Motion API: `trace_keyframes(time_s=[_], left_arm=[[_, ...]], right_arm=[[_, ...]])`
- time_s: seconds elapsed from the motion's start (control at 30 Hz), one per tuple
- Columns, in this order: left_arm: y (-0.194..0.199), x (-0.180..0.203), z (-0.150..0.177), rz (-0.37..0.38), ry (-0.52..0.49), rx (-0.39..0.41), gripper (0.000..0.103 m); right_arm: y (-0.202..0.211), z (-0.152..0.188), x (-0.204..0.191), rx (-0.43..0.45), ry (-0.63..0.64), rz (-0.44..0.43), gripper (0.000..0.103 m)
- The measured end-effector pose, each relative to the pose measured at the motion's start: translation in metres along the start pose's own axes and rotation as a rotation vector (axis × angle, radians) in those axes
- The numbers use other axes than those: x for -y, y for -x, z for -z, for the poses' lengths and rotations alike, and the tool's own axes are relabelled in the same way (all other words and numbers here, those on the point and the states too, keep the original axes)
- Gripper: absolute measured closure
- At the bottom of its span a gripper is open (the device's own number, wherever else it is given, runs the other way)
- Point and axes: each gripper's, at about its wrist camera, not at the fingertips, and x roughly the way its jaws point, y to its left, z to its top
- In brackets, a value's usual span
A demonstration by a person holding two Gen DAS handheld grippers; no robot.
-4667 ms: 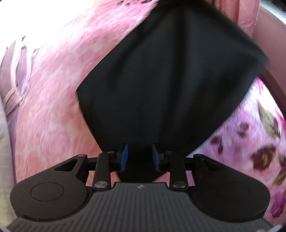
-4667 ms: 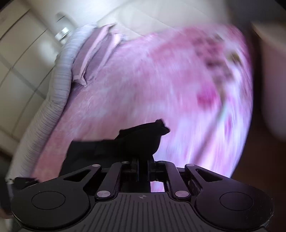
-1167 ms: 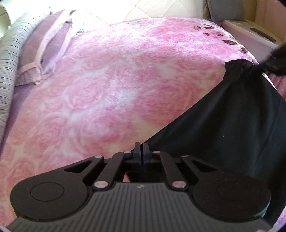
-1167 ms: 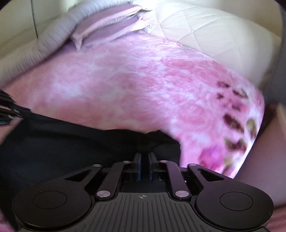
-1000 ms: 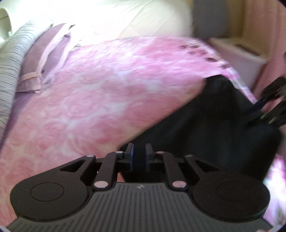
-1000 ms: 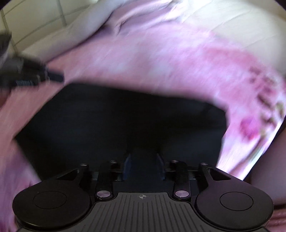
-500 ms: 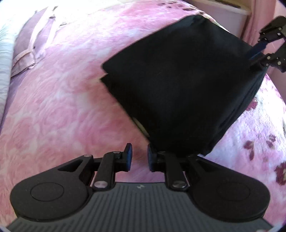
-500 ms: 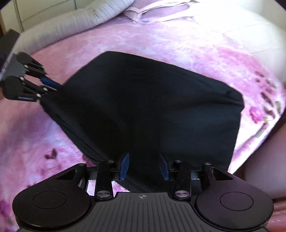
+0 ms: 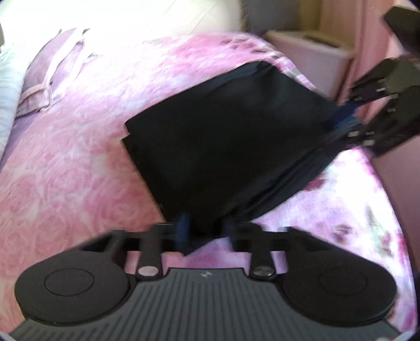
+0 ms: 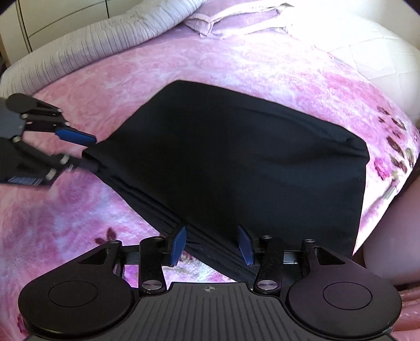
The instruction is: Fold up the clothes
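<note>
A black garment [image 9: 223,147] lies folded into a flat rectangle on the pink bed, with several stacked layers showing along its near edge [image 10: 157,209]. My left gripper [image 9: 206,228] is open, and the garment's near corner lies loose between its blurred fingers. My right gripper [image 10: 212,244] is open too, its blue pads [image 10: 178,242] apart on either side of the garment's layered edge. The right wrist view shows the left gripper [image 10: 89,152] open at the garment's left corner. The right gripper [image 9: 341,123] appears blurred at the garment's right corner in the left wrist view.
A pink rose-patterned blanket [image 10: 236,68] covers the bed. A lilac pillow [image 10: 236,23] and a grey ribbed bolster [image 10: 105,39] lie at the far end, before a cream headboard [image 10: 367,47]. A pale bedside cabinet [image 9: 309,49] stands past the bed's right edge.
Both grippers were shut on the garment a second ago, then laid it down folded and opened. In the last half second the left fingers spread wider and the garment stayed put.
</note>
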Motion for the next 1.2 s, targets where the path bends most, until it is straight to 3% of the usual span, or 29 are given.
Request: trace_keyframes(time_s=[0.17,0.27,0.37,0.5,0.6,0.8,0.87,0.9,1.0,1.07,1.2], left_arm=[[0.013,0.026,0.003,-0.111,-0.279,0.046,0.090],[-0.008,0.030,0.018,-0.119,-0.326,-0.008,0.089],[-0.012,0.032,0.024,-0.126,-0.340,0.008,0.089],[-0.005,0.027,0.020,-0.113,-0.329,0.001,0.085],[-0.009,0.027,0.016,-0.106,-0.364,-0.018,0.084],[-0.011,0.028,0.013,-0.128,-0.393,-0.036,0.074],[-0.006,0.034,0.013,-0.145,-0.420,-0.041,0.074],[-0.004,0.041,0.014,-0.153,-0.456,-0.030,0.071],[0.001,0.071,0.016,-0.176,-0.604,0.020,0.040],[0.004,0.090,0.017,-0.192,-0.702,0.054,0.030],[-0.010,0.127,0.014,-0.218,-0.867,0.088,0.029]], right_arm=[[0.005,-0.005,0.007,0.014,-0.014,0.018,0.055],[-0.003,-0.005,0.003,0.005,-0.042,-0.005,0.054],[-0.011,0.000,-0.007,-0.014,0.021,0.000,0.049],[0.001,0.017,-0.019,-0.007,0.193,0.072,0.044],[0.004,0.040,-0.030,-0.039,0.427,0.168,0.041],[-0.023,0.065,-0.031,-0.079,0.770,0.242,0.041],[-0.024,0.062,-0.027,-0.063,0.806,0.221,0.049],[-0.024,0.058,-0.025,-0.066,0.803,0.215,0.069],[-0.014,0.043,-0.016,-0.079,0.755,0.163,0.082],[-0.005,0.031,-0.012,-0.082,0.719,0.142,0.084],[0.015,0.007,-0.003,-0.090,0.643,0.096,0.085]])
